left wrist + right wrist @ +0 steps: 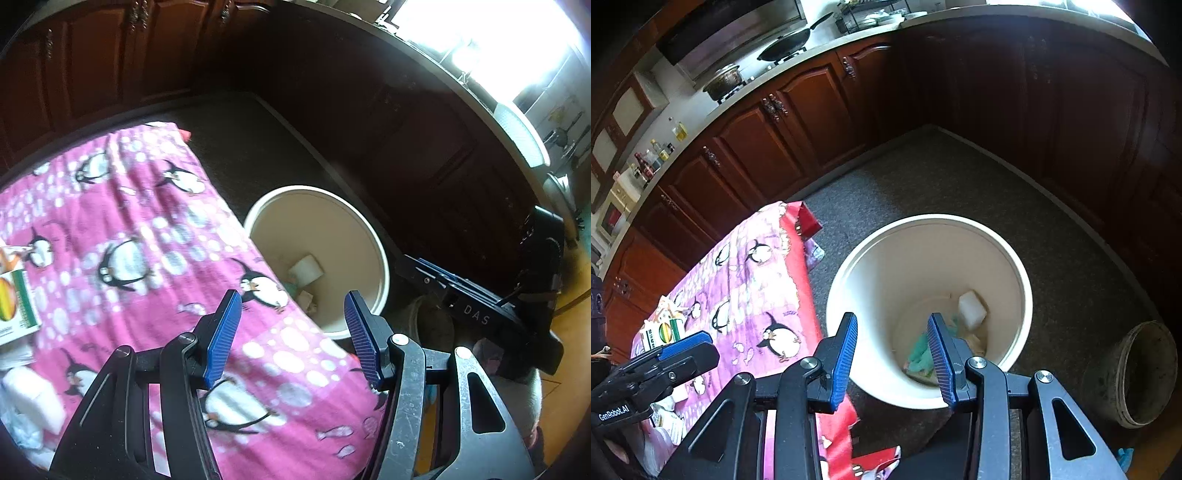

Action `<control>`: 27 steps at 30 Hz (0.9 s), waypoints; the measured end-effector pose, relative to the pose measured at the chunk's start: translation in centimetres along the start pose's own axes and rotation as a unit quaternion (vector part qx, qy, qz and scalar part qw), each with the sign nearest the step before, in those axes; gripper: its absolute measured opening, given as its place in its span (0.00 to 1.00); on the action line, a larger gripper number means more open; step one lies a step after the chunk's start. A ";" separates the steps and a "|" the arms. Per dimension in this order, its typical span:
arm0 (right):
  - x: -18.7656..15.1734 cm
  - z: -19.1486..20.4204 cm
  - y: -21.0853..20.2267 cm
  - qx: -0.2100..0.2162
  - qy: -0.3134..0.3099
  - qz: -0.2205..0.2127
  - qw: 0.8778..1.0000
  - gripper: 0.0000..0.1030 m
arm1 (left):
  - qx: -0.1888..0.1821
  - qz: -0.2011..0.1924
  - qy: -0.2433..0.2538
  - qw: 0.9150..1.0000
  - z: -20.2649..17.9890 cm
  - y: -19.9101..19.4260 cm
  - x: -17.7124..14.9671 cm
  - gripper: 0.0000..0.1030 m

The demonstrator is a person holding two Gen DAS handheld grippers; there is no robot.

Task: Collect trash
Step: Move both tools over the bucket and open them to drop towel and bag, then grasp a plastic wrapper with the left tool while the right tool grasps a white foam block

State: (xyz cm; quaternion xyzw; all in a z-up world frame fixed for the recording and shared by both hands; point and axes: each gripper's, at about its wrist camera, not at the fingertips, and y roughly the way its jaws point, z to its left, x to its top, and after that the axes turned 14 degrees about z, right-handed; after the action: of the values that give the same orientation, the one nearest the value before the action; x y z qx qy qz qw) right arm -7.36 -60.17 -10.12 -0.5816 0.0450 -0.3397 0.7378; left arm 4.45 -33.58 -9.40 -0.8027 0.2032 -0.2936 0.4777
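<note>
A cream trash bucket [849, 280] stands on the floor beside a low table with a pink penguin cloth [147, 236]. Inside it lie a white block [972, 309], a green scrap [919, 350] and other bits. My right gripper [892, 356] is open and empty, above the bucket's near rim. My left gripper [293, 334] is open and empty, over the table's right edge, with the bucket [369, 229] just beyond. A green and white carton [16, 302] and white crumpled trash [29, 402] lie on the table at the left.
Dark wood kitchen cabinets [798, 122] wrap around the grey carpet [923, 184]. A dirty round pot [1145, 373] stands on the floor right of the bucket. The right gripper's body [491, 306] shows in the left wrist view at right.
</note>
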 end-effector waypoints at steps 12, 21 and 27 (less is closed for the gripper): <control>-0.7 4.3 -0.4 0.016 -0.038 -0.003 0.999 0.39 | 0.052 -0.035 0.002 0.998 1.3 -3.7 -3.1 0.55; -1.8 9.1 -0.7 0.055 -0.078 0.010 0.995 0.41 | 0.064 -0.045 -0.024 0.997 4.1 -6.3 -6.2 0.55; -2.7 13.2 -0.2 0.094 -0.111 0.027 0.989 0.42 | 0.074 -0.051 -0.065 0.994 8.3 -9.1 -9.7 0.55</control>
State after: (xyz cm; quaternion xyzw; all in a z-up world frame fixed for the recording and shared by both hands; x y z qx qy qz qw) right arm -3.46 -47.81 -6.57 -0.5420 -0.0539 -0.2556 0.7988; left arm 3.10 -18.11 -7.07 -0.7920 0.1081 -0.2786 0.5324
